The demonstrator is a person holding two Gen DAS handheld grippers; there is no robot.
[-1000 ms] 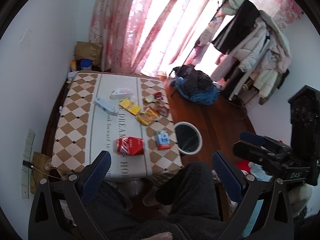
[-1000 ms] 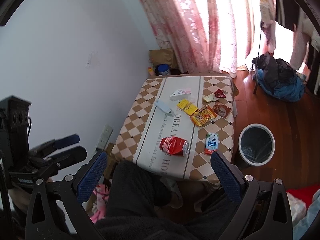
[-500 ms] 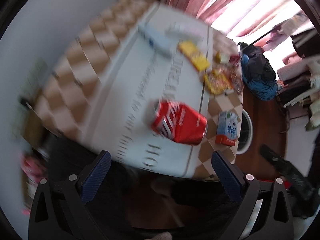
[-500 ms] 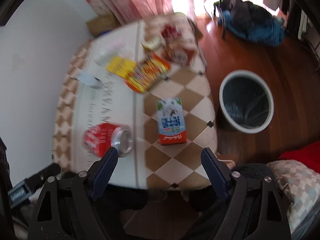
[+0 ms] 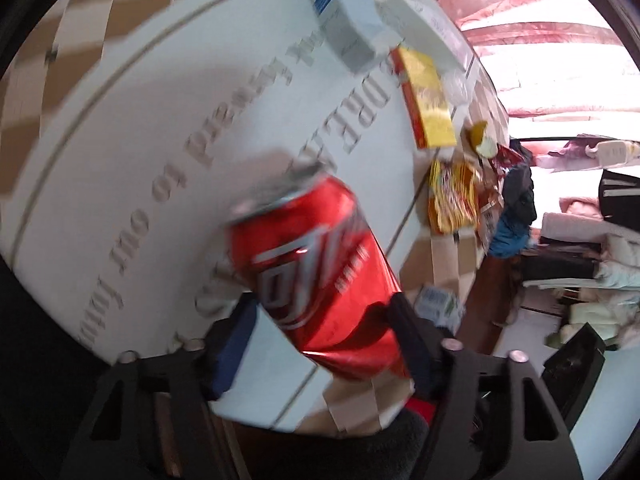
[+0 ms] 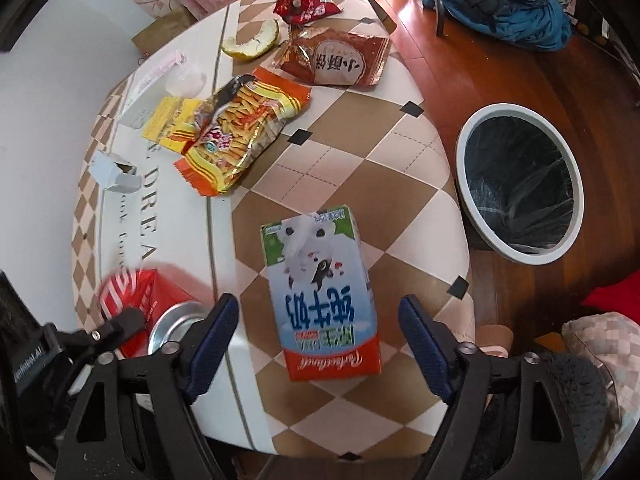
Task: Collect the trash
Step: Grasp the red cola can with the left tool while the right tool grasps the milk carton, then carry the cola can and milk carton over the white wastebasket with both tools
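Left wrist view: left gripper (image 5: 320, 340) is closing in from half a second ago, its spread fingers now flanking the red can (image 5: 316, 268) lying on the table (image 5: 120, 128). Right wrist view: right gripper (image 6: 320, 340), also spread, is now bracketing the milk carton (image 6: 320, 296) beside the bin (image 6: 520, 184).

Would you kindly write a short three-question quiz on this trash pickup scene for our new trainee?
1. True or false: the red can lies between the left tongs.
2. Which item lies between the open right tongs: A) orange peel, B) milk carton, C) chip bag?
3. Fill in: the trash bin stands on the ____, beside the table.

Key: 1 true; 2 B; 3 floor.
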